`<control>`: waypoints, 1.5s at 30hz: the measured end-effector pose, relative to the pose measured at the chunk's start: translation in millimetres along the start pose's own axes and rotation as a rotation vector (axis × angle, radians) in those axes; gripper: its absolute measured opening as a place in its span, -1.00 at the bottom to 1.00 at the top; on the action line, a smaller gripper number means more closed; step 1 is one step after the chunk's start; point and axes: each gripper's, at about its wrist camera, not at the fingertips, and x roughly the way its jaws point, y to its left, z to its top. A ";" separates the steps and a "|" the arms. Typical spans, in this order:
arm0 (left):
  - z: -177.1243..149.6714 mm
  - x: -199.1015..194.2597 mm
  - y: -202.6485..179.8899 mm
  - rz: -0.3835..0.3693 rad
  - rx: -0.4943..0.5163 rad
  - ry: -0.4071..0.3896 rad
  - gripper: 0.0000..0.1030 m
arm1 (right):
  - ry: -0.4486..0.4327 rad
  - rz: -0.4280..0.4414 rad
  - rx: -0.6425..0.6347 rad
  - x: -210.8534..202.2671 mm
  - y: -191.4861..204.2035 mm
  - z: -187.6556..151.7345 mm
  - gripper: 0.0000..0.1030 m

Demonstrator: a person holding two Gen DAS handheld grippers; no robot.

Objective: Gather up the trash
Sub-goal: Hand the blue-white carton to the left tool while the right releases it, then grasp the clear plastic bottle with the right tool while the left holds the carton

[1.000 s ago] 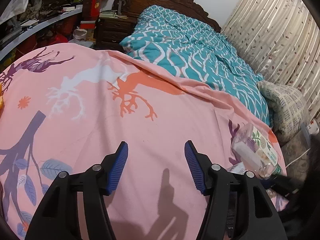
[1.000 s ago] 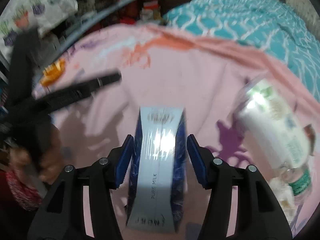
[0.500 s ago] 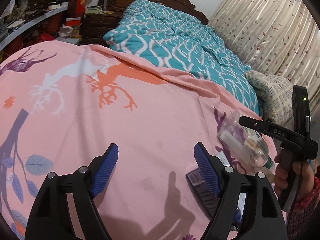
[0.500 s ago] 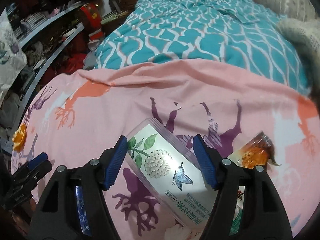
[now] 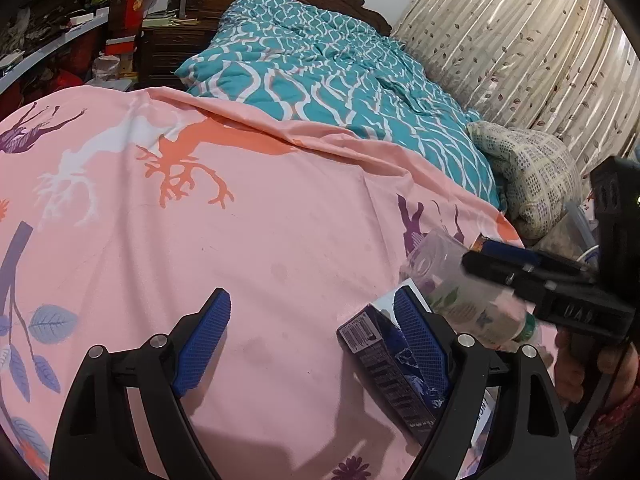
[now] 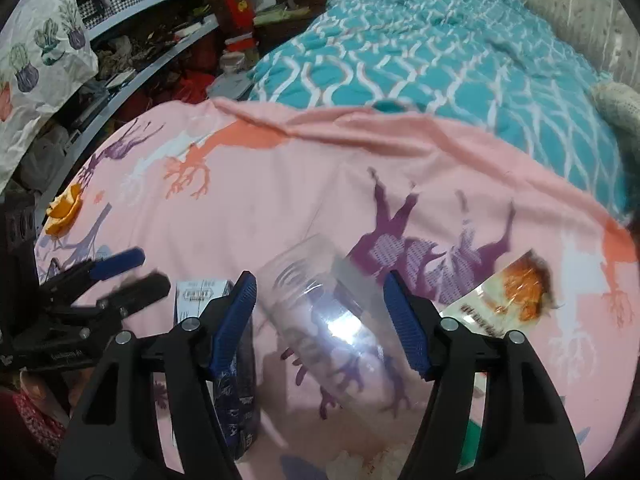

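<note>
The right gripper (image 6: 320,320) is spread wide with a clear plastic bottle (image 6: 332,328) lying between its blue pads (image 6: 404,320), and neither pad looks to be pressing on it; the bottle is blurred, so I cannot tell whether it rests on the sheet or is lifted off it. Just left of that gripper lies a dark blue milk carton (image 6: 236,396), its pale end (image 6: 202,294) pointing up the bed. To the right sits an orange-printed snack wrapper (image 6: 508,300), flat on the pink sheet (image 6: 280,208). The left gripper (image 5: 316,336) is also released, its jaws wide apart over bare sheet, with its right pad (image 5: 420,344) just beside the same carton (image 5: 384,364). Far over on the left edge of the sheet lies a bit of orange peel (image 6: 64,208). Beyond the sheet spreads a teal patterned quilt (image 5: 320,80), and a checked pillow (image 5: 532,176) rests by the curtain (image 5: 520,40).
</note>
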 end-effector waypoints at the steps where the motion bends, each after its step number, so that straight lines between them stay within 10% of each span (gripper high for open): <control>1: -0.1 -0.1 -0.5 0.001 0.002 -0.001 0.55 | -0.031 -0.015 0.006 -6.1 -3.3 4.1 0.30; 8: -0.5 0.8 -1.9 -0.007 0.016 0.004 0.55 | 0.034 -0.042 0.168 17.8 -48.5 20.9 0.31; 12: -0.7 1.0 -3.1 -0.011 0.022 0.009 0.55 | 0.132 0.080 0.278 46.3 -59.1 3.2 0.28; 24: -0.4 3.4 -3.6 -0.023 0.021 0.018 0.55 | 0.094 0.222 0.241 6.0 -23.0 -37.4 0.18; 45: -12.0 25.2 -19.4 0.007 0.115 0.059 0.55 | -0.063 0.126 0.204 -60.3 -8.0 -109.7 0.43</control>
